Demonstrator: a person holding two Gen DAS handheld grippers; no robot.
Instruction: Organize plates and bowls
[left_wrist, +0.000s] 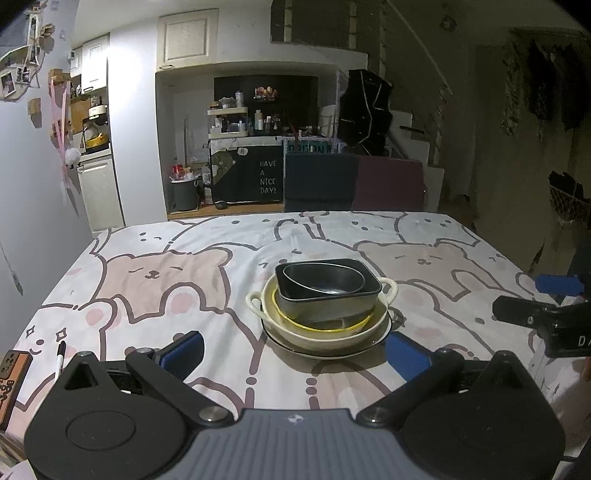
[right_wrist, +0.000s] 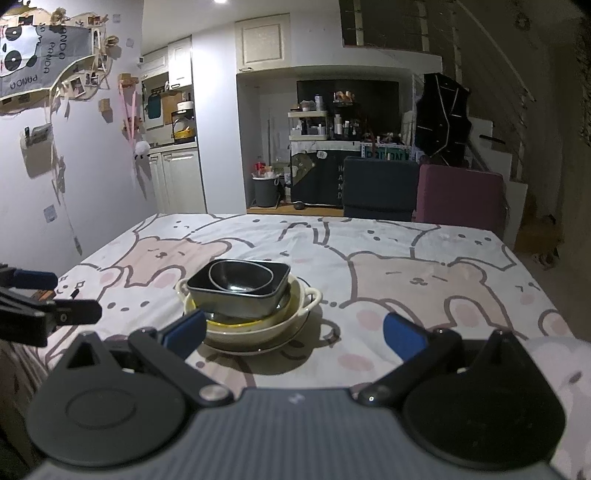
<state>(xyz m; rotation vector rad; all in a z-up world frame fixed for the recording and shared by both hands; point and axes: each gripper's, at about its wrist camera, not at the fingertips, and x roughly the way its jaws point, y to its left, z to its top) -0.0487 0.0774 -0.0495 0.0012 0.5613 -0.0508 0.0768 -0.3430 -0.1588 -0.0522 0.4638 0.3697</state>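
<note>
So everything's stacked in one pile mid-table: plate (left_wrist: 384, 326) at the bottom, a two-handled bowl (left_wrist: 255, 301) on it, a smaller bowl (left_wrist: 325, 325) inside that, then a rectangular dish (left_wrist: 325, 306) with a round bowl (left_wrist: 321, 282) tilted in it. Pen (left_wrist: 59, 360) and phone (left_wrist: 9, 384) lie near left on the table (left_wrist: 166, 266). Two chairs (left_wrist: 354, 182) sit behind the far edge, bin (left_wrist: 184, 192) far left.

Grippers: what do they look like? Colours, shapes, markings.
Both alike. The left gripper and the right gripper each have black linkage arms with silver pivot bolts, blue ribbed pads on the fingertips, rounded black housings with a circular recess, and a ribbed grey centre plate bearing a small logo.
</note>
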